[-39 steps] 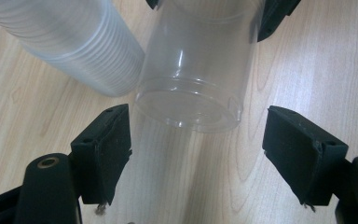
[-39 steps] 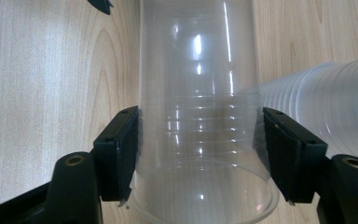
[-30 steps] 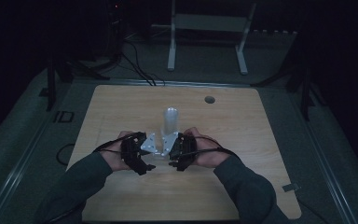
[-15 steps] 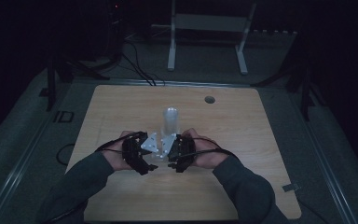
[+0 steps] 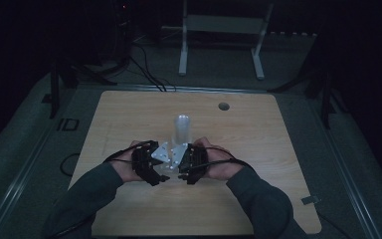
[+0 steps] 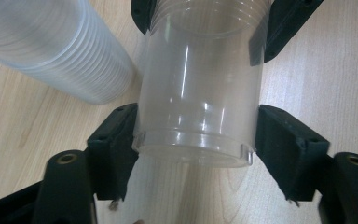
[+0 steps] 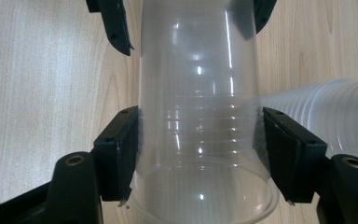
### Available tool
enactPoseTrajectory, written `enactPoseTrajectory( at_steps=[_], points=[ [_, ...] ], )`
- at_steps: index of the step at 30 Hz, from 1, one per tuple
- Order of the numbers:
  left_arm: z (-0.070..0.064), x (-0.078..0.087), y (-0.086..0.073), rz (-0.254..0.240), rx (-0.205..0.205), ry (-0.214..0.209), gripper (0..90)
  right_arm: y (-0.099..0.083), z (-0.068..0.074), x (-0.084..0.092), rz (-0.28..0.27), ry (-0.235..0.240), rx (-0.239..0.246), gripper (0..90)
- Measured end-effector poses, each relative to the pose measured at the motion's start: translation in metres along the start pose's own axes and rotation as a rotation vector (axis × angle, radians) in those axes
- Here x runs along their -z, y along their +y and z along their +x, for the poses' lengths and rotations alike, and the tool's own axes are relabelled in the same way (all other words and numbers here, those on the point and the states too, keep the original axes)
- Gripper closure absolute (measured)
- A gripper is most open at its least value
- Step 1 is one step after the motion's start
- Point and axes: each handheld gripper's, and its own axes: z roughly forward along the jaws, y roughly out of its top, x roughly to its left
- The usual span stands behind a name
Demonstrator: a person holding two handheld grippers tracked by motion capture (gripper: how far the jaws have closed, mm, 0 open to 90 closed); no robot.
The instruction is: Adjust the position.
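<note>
A: Item one, change since a second ago: the left gripper [image 5: 165, 175] has just been closing, with the clear cup [image 6: 198, 93] between its jaws; hands otherwise much where they were.

B: And now?

A: Left gripper: clenched on the cup near its closed bottom end, pads touching both sides. Right gripper [image 5: 179, 175]: grasping the same cup near its open rim [image 7: 205, 205]. Cup lies level between the two, just above the wooden table [image 5: 258, 149], at the near middle.

B: Item two?

A: Stack of cups [image 5: 182, 130], lying on the table just beyond the grippers, apart from the held cup.

B: Step in hand?

A: I'd judge a cup, possibly two nested, taken at both ends, ready for separating or handing over.

B: Next move?

A: Probably a straight pull apart along the cup's axis, gentle; thin plastic buckles if squeezed harder.
</note>
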Motion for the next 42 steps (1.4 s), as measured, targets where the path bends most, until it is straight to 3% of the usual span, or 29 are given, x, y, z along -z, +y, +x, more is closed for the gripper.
enactPoseTrajectory(
  at_steps=[5,7,11,13,14,15,16,20,42],
  points=[
    [0.0,-0.001,0.0,-0.008,0.013,-0.001,36.8,0.0,0.001,0.0,0.006,0.005,0.004,33.0],
    [0.011,0.008,0.002,0.122,-0.143,-0.008,37.8,-0.001,0.0,0.0,0.007,0.005,0.006,31.9],
    [0.01,0.008,0.001,0.103,-0.125,-0.01,39.3,-0.001,0.001,0.0,-0.001,0.008,-0.006,29.0],
    [0.011,0.009,0.0,0.123,-0.15,-0.006,39.8,-0.001,0.001,0.0,-0.008,0.007,-0.002,26.4],
    [0.008,0.007,-0.001,0.085,-0.102,-0.002,40.0,-0.001,0.001,0.0,-0.008,0.006,-0.003,24.0],
    [0.009,0.007,-0.001,0.084,-0.101,0.0,40.2,-0.002,0.001,0.001,-0.006,0.002,-0.009,21.4],
    [0.012,0.009,0.0,0.128,-0.149,-0.004,40.3,-0.002,0.001,0.001,-0.003,-0.006,-0.012,19.2],
    [0.013,0.009,-0.001,0.128,-0.144,0.0,40.9,-0.003,0.001,0.002,-0.006,-0.018,-0.024,13.9],
    [0.02,0.012,-0.013,0.094,-0.092,0.032,41.1,-0.015,-0.004,0.024,-0.093,-0.053,-0.079,13.5]
  ],
)
